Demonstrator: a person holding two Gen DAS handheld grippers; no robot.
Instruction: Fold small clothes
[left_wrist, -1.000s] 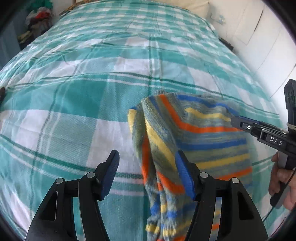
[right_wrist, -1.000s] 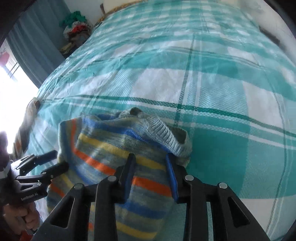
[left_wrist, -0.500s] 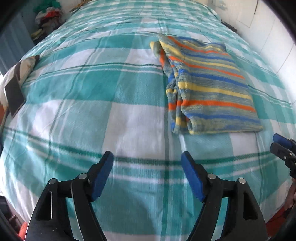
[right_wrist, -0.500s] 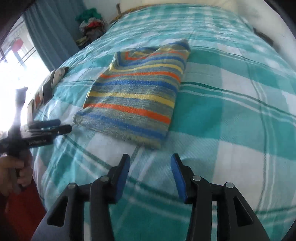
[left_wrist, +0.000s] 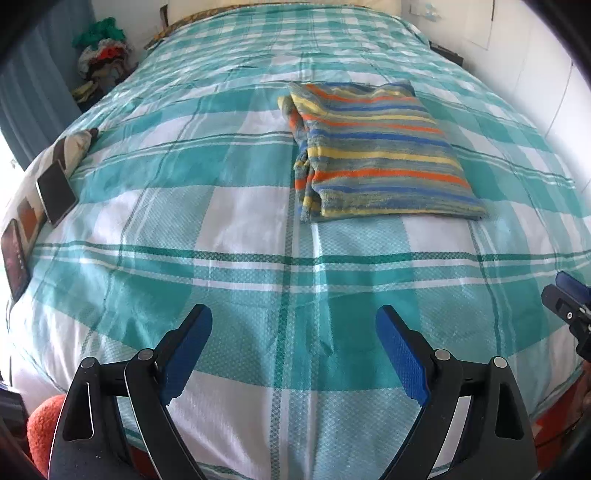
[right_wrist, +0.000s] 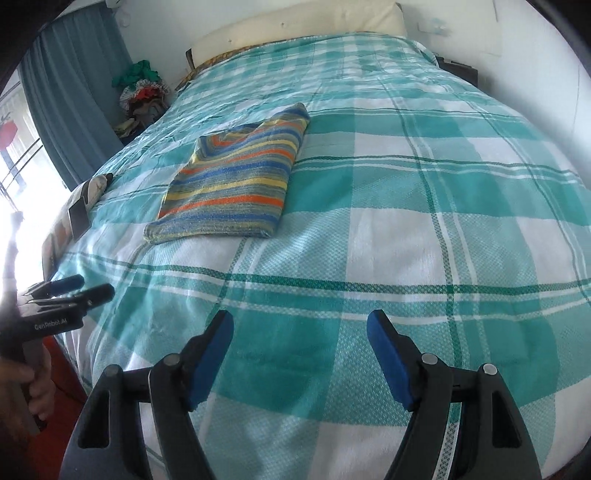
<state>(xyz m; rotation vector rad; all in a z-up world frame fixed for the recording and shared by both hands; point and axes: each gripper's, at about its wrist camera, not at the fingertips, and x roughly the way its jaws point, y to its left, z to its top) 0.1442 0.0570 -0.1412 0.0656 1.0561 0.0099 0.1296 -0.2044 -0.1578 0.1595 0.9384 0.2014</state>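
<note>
One bed (left_wrist: 229, 206) fills both views, covered by a teal and white checked sheet. One pillow (right_wrist: 295, 22) lies against the wall at its head. One striped sweater (left_wrist: 376, 151) lies folded flat on the bed, well apart from both grippers. One heap of clothes (left_wrist: 101, 55) sits beside the bed's far left corner. Two dark phones (left_wrist: 55, 192) rest on the bed's left edge. The left gripper (left_wrist: 293, 350) hovers over the near edge, its two blue fingers (left_wrist: 188, 350) spread wide and empty. The right gripper (right_wrist: 299, 354) likewise holds its two fingers (right_wrist: 388, 362) spread with nothing between.
</note>
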